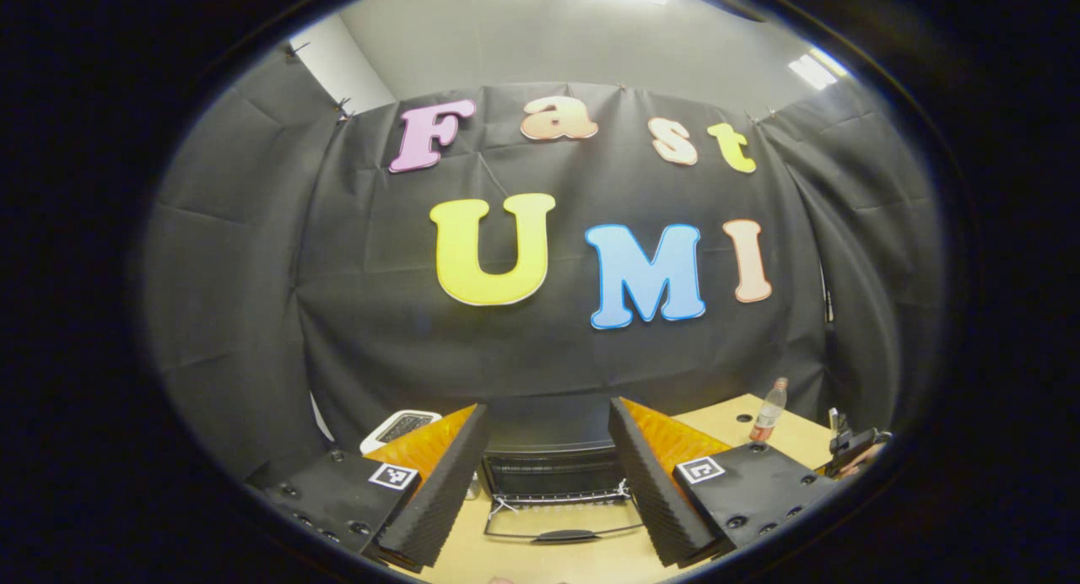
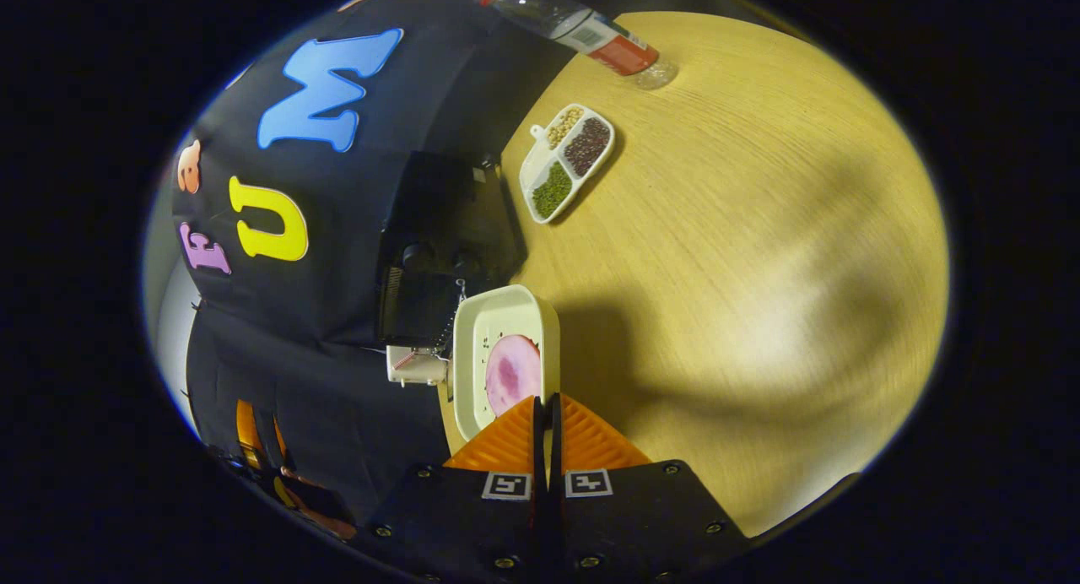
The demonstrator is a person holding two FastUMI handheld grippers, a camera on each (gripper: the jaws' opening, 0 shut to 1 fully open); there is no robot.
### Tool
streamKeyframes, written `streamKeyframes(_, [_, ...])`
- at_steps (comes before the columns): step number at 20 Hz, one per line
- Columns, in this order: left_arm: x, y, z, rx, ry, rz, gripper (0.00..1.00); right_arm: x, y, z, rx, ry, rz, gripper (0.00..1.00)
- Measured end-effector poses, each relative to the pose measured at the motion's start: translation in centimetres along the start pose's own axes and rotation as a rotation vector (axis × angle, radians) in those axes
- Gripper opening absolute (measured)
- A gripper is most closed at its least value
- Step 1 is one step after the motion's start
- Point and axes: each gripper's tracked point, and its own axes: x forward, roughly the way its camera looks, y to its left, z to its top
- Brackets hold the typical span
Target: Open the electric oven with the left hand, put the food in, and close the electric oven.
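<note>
Right gripper view: fingers [image 2: 545, 415] pinch the tray [image 2: 506, 360] edge, hiding the contact; left gripper [image 1: 548, 474] spread.

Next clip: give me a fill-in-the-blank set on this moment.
The oven has its door folded down, so it is ___.
The right claw grips a white tray holding a ___ slice of food.
The divided dish has ___ compartments.
Missing words: open; pink; three.
</note>
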Motion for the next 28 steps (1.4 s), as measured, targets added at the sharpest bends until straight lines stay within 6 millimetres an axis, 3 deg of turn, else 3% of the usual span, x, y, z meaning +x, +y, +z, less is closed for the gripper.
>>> streamKeyframes(4, [-0.3,2.0,-0.1,-0.001,-0.008,-0.005,1.00,2.1,4.8,-2.2,-0.023,-0.029,0.021,0.00])
streamKeyframes(7, [-1.1,3.7,-0.7,-0.001,0.000,-0.007,1.00,4.9,8.2,-3.4,-0.033,-0.048,0.034,0.00])
streamKeyframes(12, [-3.0,7.3,-0.9,-0.011,0.003,0.020,1.00,10.0,11.3,-4.2,-0.015,-0.085,0.004,0.01])
streamKeyframes(21, [-6.0,13.4,-0.7,-0.028,-0.013,0.115,1.00,17.7,14.8,-1.0,0.155,-0.238,-0.048,0.00])
streamKeyframes(24, [-6.7,15.0,-1.7,-0.032,0.006,0.147,0.96,20.0,15.3,0.5,0.241,-0.317,-0.050,0.01])
streamKeyframes(25, [-6.8,15.4,-2.0,-0.032,0.011,0.159,1.00,20.7,15.3,1.1,0.272,-0.355,-0.055,0.00])
streamKeyframes(28, [-6.4,16.3,-3.2,-0.039,0.036,0.184,1.00,22.8,15.6,2.0,0.364,-0.439,-0.067,0.00])
